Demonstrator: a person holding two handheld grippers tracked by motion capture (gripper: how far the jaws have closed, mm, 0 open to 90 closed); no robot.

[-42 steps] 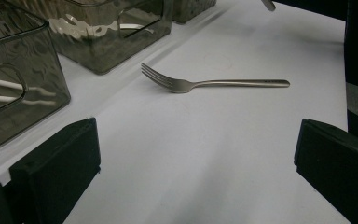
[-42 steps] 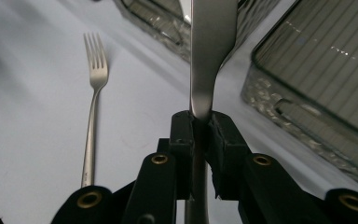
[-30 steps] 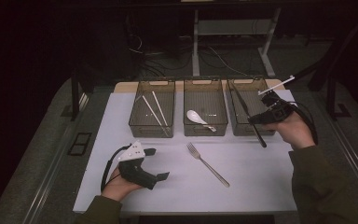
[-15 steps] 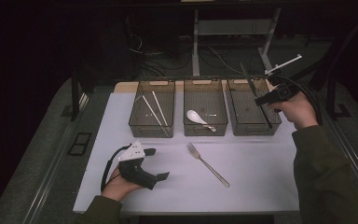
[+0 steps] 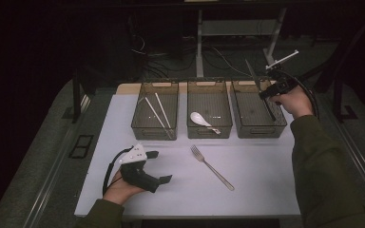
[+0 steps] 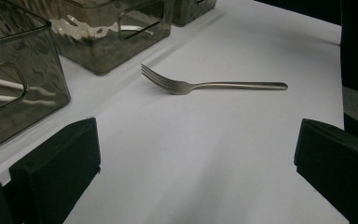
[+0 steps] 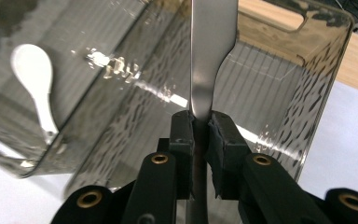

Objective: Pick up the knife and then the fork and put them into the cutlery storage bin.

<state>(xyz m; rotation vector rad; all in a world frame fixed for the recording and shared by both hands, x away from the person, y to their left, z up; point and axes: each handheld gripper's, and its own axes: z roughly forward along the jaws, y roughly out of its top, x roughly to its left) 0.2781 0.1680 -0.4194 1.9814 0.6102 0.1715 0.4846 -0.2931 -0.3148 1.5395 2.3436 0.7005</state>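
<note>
Smoked-plastic bins (image 5: 209,124) number three; forks (image 5: 212,167), one.

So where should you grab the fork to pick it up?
Grip the fork mid-handle, coming straight down from above. It lies flat on the table with bare space on both sides, so jaws can straddle the thin, straight handle. The open left gripper is nearest.

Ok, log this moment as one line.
right gripper: shut on knife | over right bin | left gripper: open, empty, resting on table | fork: on table
</note>
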